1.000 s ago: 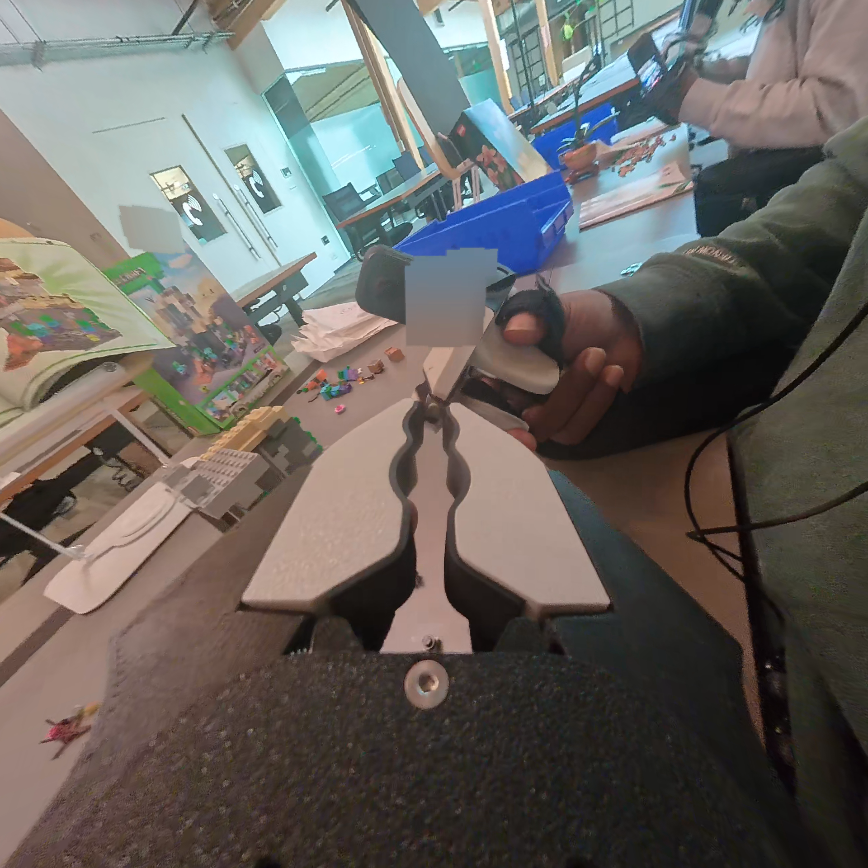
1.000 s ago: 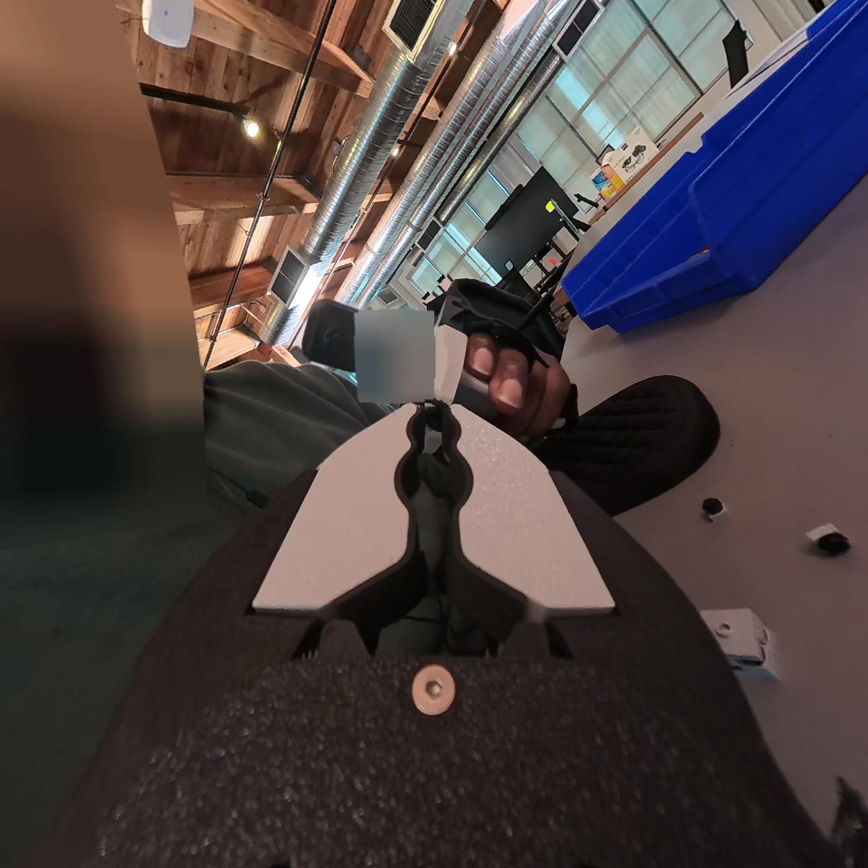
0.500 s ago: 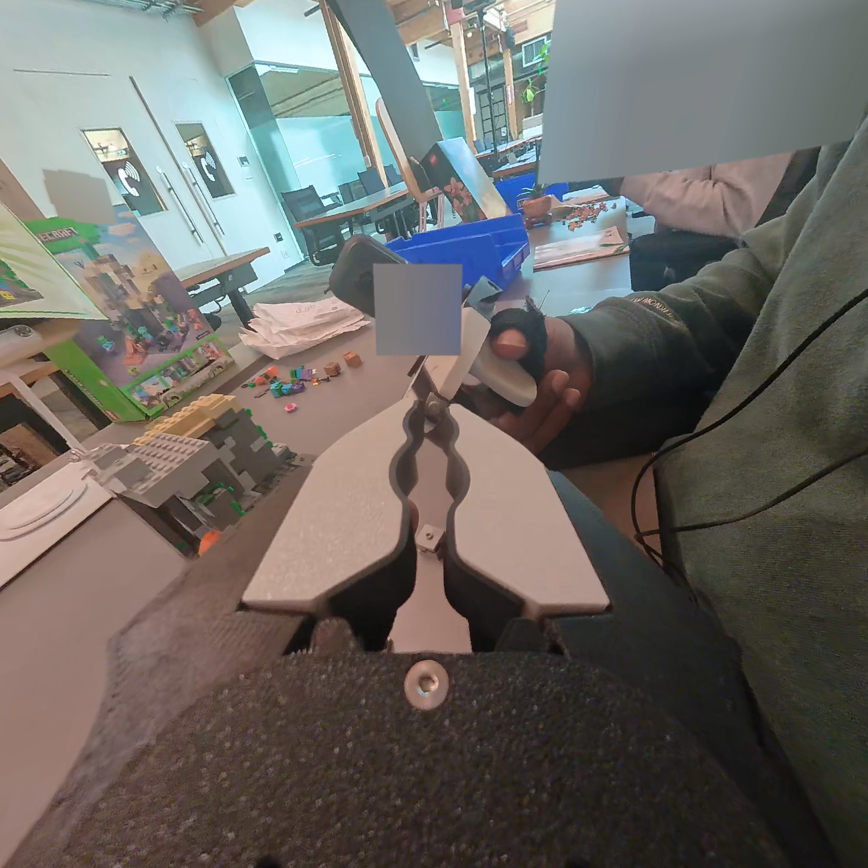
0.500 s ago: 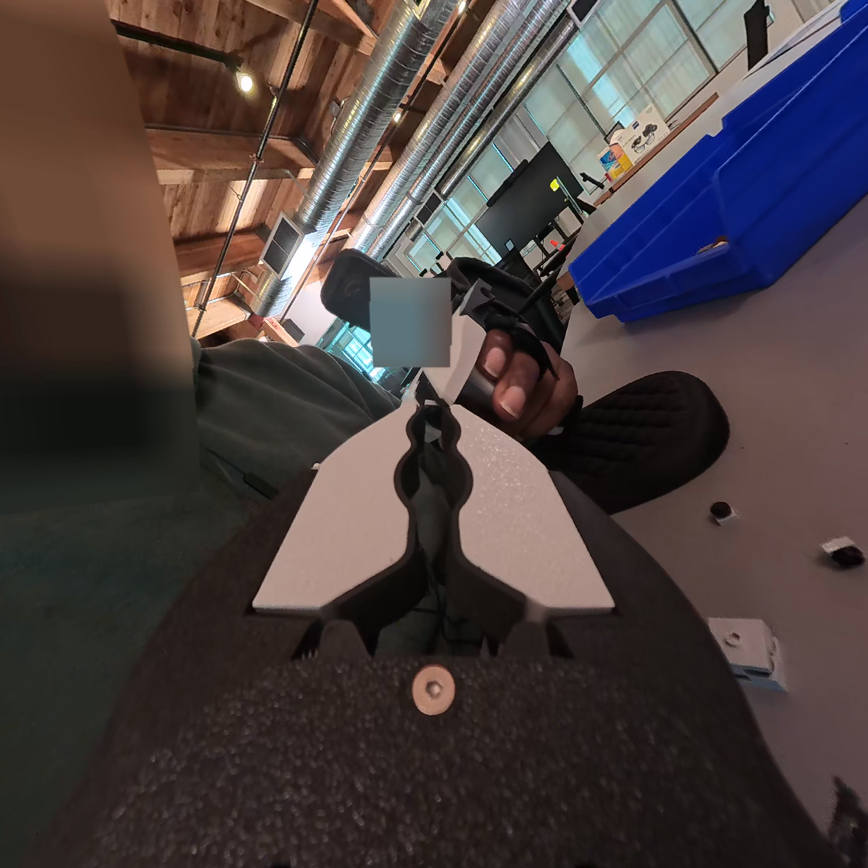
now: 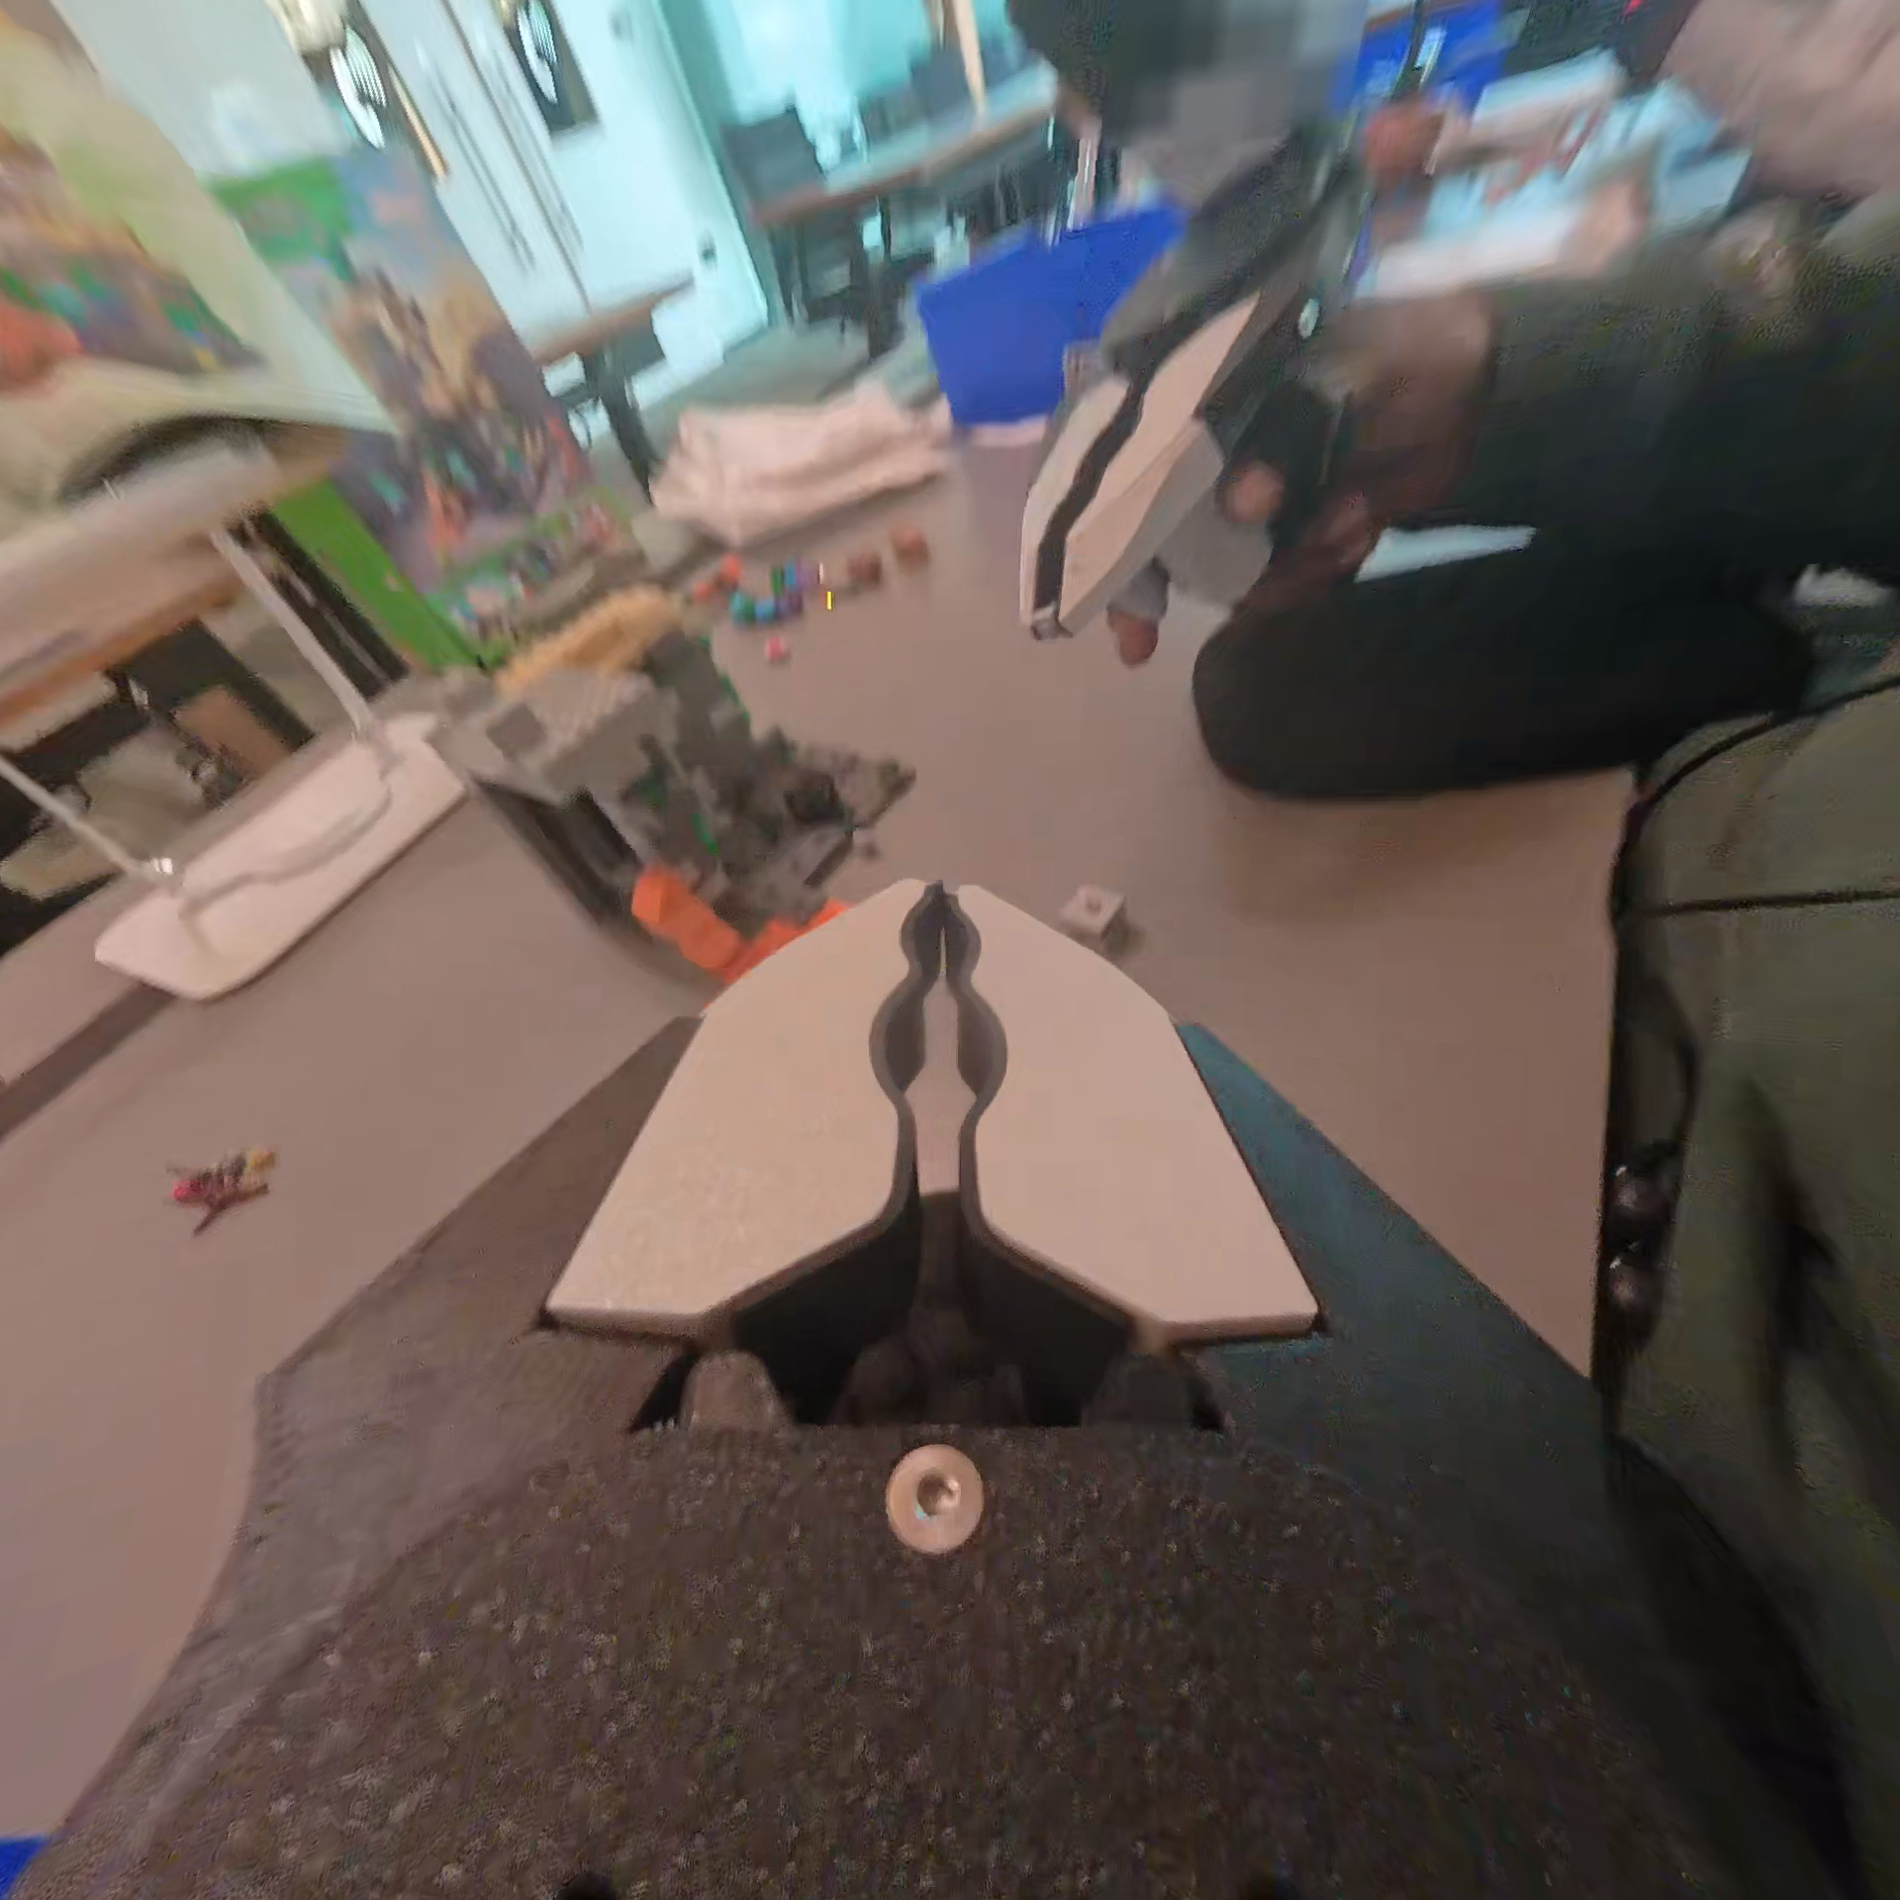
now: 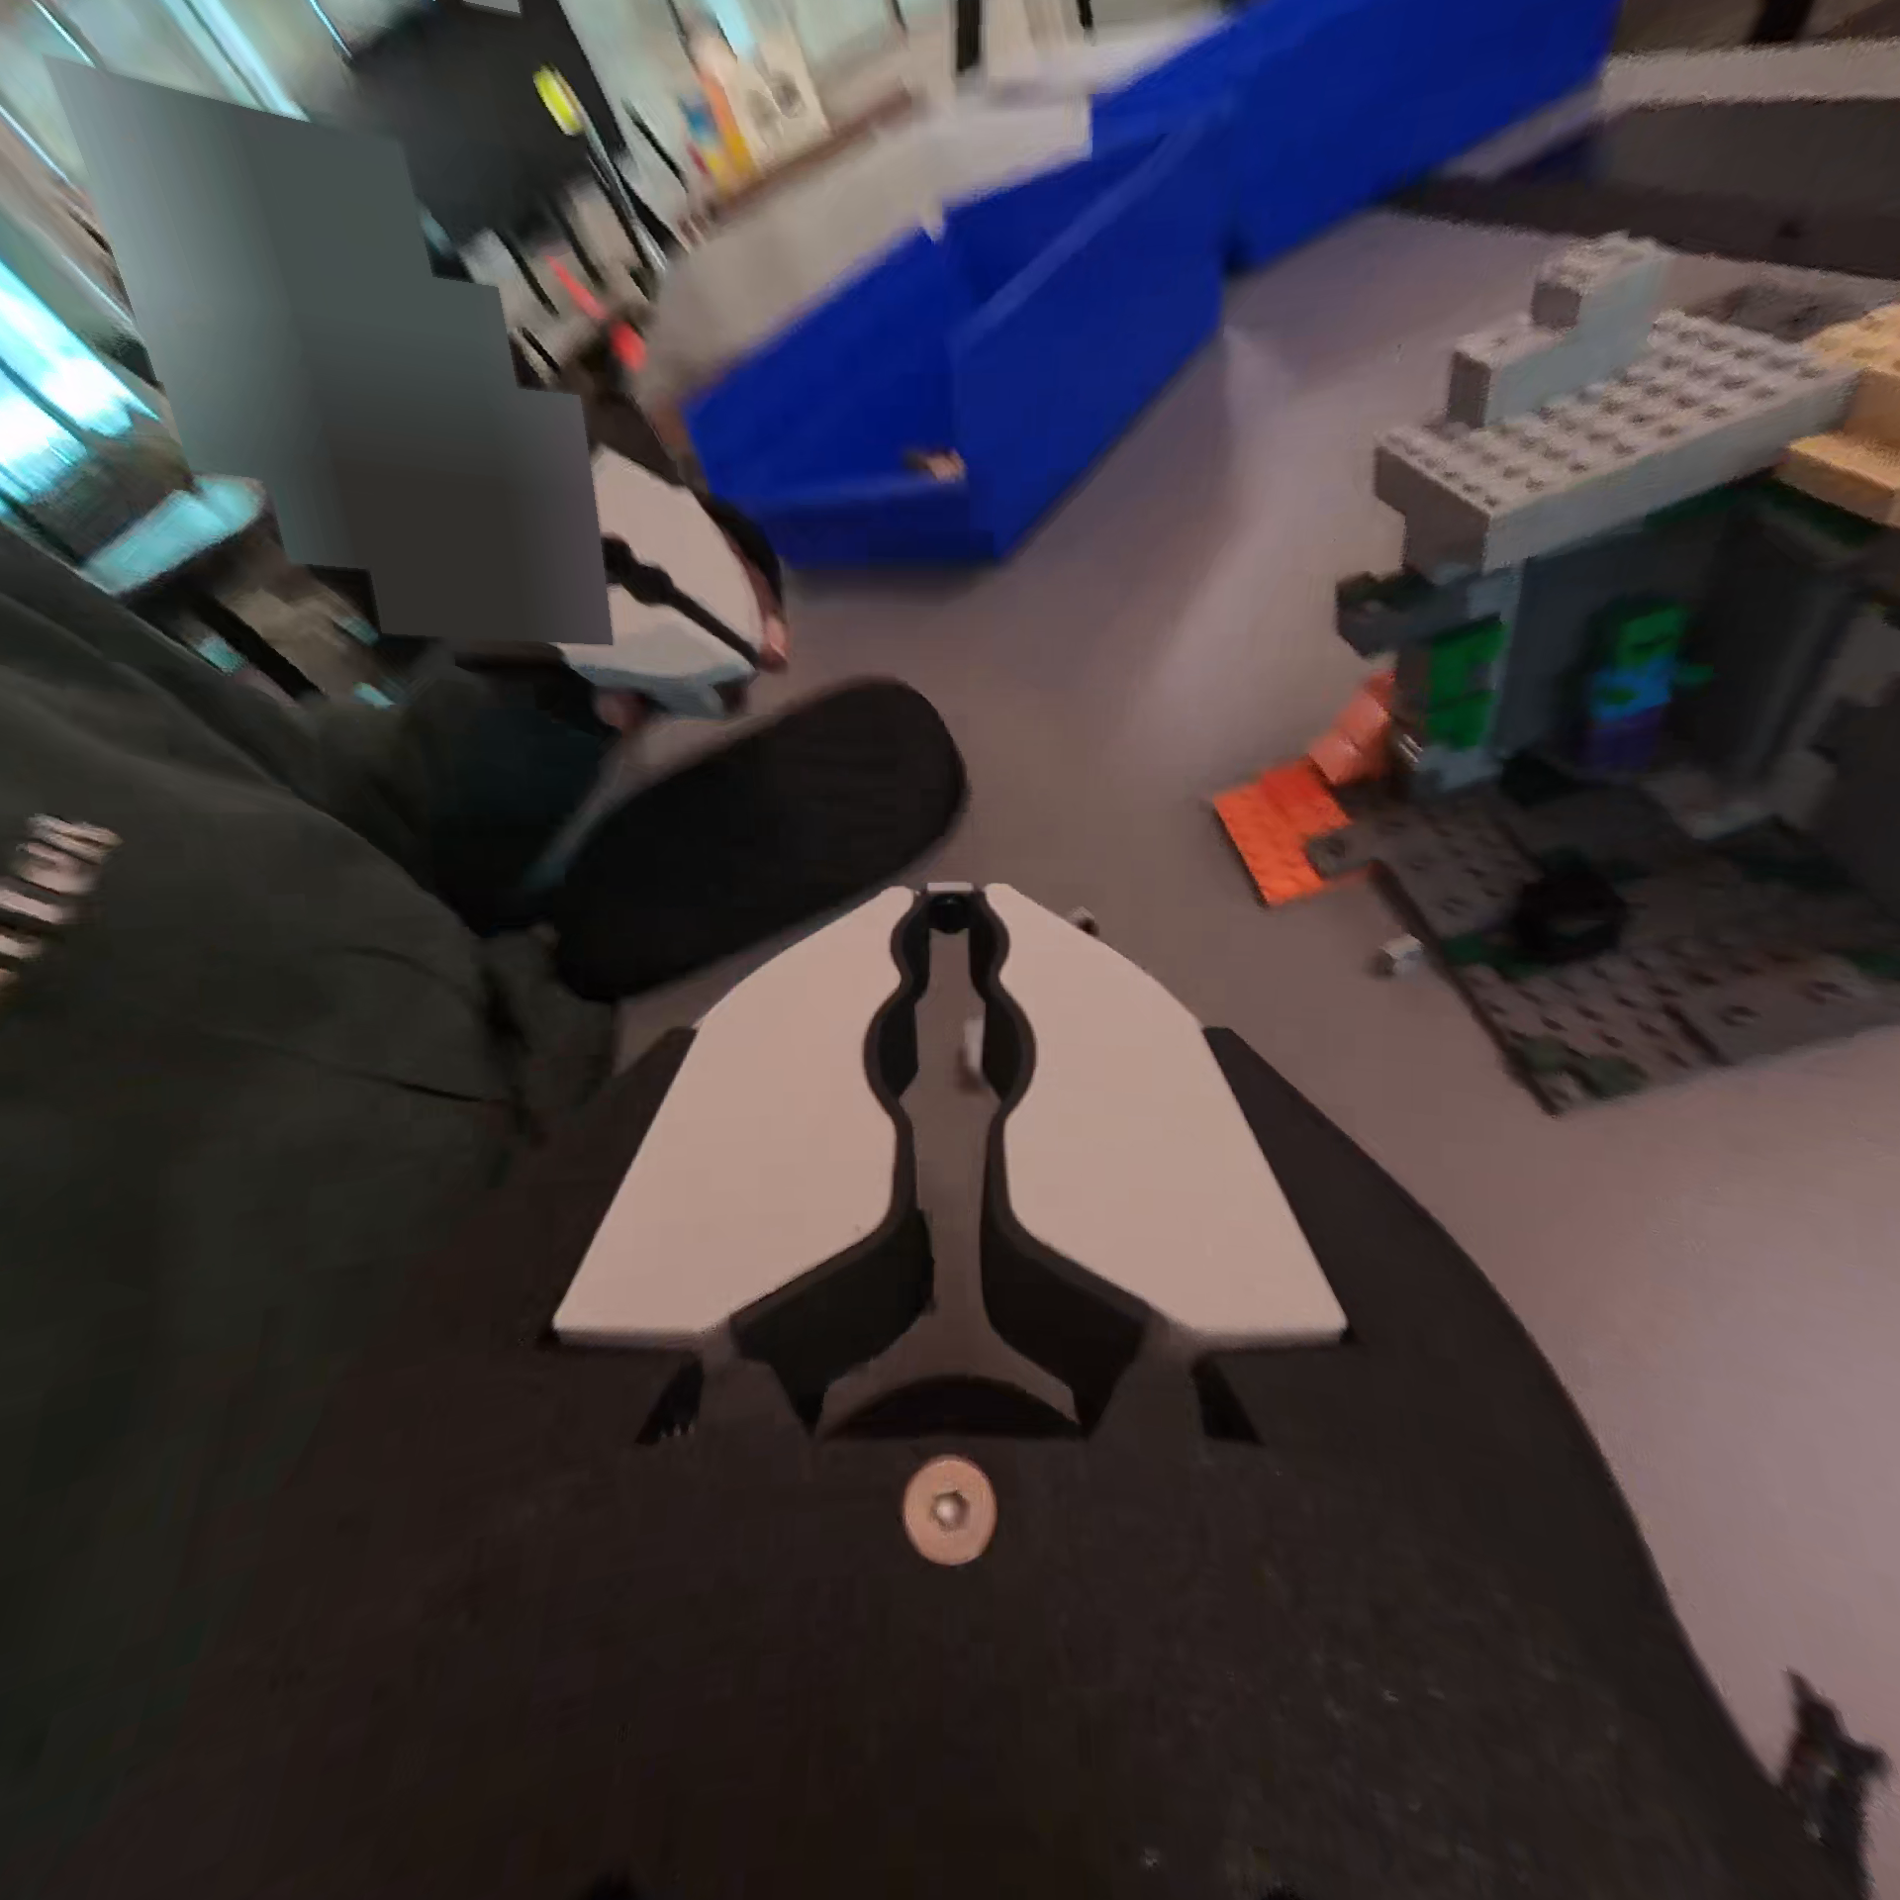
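Here, left gripper (image 5: 938,897): fingers pressed together, empty, above table. Right gripper (image 6: 954,905): pinching small dark stud piece (image 6: 948,910), apparently, view blurred. Brick model (image 6: 1604,658) just ahead-right. Advice: grip firm, wrist level, slow near model.

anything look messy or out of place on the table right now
A few loose bits lie scattered on the grey table: a small grey brick just past the shut left gripper, a tiny pink-red piece alone at left, and coloured bricks strewn behind the brick model. Nothing looks damaged.
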The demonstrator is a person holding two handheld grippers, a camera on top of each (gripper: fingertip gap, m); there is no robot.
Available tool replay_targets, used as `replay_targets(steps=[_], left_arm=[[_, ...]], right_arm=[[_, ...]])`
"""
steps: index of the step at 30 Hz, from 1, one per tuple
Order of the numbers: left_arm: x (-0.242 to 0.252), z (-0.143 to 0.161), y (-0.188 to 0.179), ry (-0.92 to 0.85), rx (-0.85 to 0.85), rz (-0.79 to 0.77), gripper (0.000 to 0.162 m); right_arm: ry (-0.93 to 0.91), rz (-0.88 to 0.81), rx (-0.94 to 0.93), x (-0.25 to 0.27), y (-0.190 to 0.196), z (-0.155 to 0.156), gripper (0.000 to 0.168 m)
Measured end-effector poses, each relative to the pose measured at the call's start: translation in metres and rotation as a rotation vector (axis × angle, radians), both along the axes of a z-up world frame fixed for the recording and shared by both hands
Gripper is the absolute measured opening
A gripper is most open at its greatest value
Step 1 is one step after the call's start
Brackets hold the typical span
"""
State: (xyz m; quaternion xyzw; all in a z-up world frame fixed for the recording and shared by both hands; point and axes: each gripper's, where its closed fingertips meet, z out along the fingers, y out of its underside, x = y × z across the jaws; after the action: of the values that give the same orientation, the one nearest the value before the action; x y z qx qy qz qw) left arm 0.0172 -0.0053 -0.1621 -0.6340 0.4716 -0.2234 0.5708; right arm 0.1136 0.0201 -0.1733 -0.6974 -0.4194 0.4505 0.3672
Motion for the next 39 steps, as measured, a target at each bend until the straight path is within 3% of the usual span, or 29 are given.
replay_targets(steps=[5, 11, 22, 24, 26, 30, 33, 39], left_arm=[[0.002, -0.028, 0.006, 0.124, -0.009, 0.039, 0.013], [-0.008, -0.035, 0.008, 0.156, 0.006, 0.073, 0.014], [-0.005, -0.065, 0.013, 0.339, -0.039, 0.046, 0.013], [-0.003, -0.070, 0.014, 0.387, -0.038, 0.029, 0.012], [-0.001, -0.074, 0.013, 0.434, -0.048, 0.000, 0.011], [0.002, -0.081, 0.014, 0.517, -0.106, -0.061, 0.009], [0.005, -0.085, 0.014, 0.579, -0.145, -0.100, 0.009], [0.011, -0.094, 0.020, 0.680, -0.178, -0.147, 0.009]], right_arm=[[-0.388, -0.017, 0.167, 0.007, 0.018, -0.050, 0.007], [-0.494, -0.026, 0.172, 0.009, 0.035, -0.070, 0.020], [-0.505, -0.025, 0.251, 0.000, 0.030, -0.067, 0.036], [-0.491, -0.019, 0.273, 0.001, 0.027, -0.065, 0.028], [-0.444, 0.011, 0.286, 0.000, 0.020, -0.059, 0.008], [-0.331, 0.015, 0.216, -0.001, 0.014, -0.048, 0.007], [-0.311, 0.008, 0.195, 0.001, 0.012, -0.047, 0.026], [-0.310, -0.002, 0.217, 0.003, 0.012, -0.048, 0.031]])
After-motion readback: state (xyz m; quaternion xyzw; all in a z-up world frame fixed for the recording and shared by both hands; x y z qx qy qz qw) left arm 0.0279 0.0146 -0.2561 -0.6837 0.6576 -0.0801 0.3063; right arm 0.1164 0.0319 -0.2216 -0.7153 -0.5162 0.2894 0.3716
